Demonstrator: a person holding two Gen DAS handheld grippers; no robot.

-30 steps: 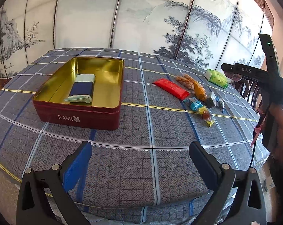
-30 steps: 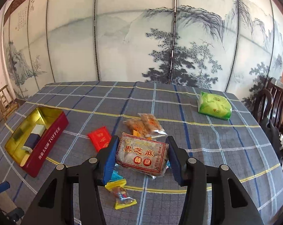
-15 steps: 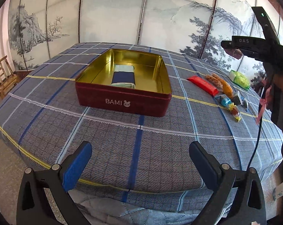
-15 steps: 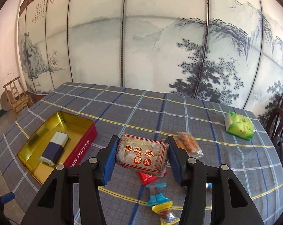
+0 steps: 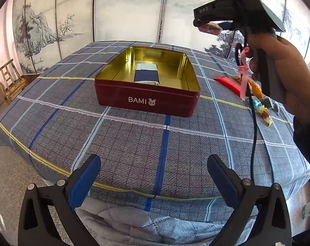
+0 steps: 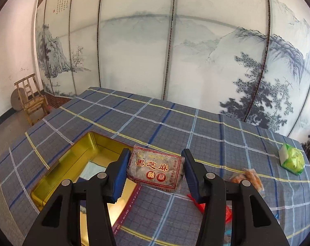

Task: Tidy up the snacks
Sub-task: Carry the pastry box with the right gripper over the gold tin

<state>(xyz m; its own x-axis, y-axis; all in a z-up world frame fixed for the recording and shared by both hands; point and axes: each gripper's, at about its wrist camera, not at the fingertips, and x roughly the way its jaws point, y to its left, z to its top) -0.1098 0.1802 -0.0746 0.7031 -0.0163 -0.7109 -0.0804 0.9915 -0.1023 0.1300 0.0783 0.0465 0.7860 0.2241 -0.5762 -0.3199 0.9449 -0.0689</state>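
A dark red tin (image 5: pixel 146 99) marked BAMI, gold inside, stands open on the checked tablecloth; a blue and pale green packet (image 5: pixel 146 74) lies in it. My right gripper (image 6: pixel 155 170) is shut on a brown sesame-candy packet (image 6: pixel 156 169) with red characters, held in the air above the tin's (image 6: pixel 58 171) right end. In the left wrist view that right gripper (image 5: pixel 206 23) hangs high on the right with the packet's edge showing, a hand (image 5: pixel 286 69) around its handle. My left gripper (image 5: pixel 154 176) stands open over the table's near edge, nothing between its fingers.
Loose snacks lie right of the tin: a red bar (image 5: pixel 229 84), orange packets (image 6: pixel 251 177), small wrapped candies (image 5: pixel 264 114), and a green bag (image 6: pixel 292 161) at the far right. A wooden chair (image 6: pixel 30 100) stands left of the table, painted screens behind.
My right gripper has carried the sesame packet leftward from above the snack pile to over the tin. My left gripper has swung so the tin sits centred ahead.
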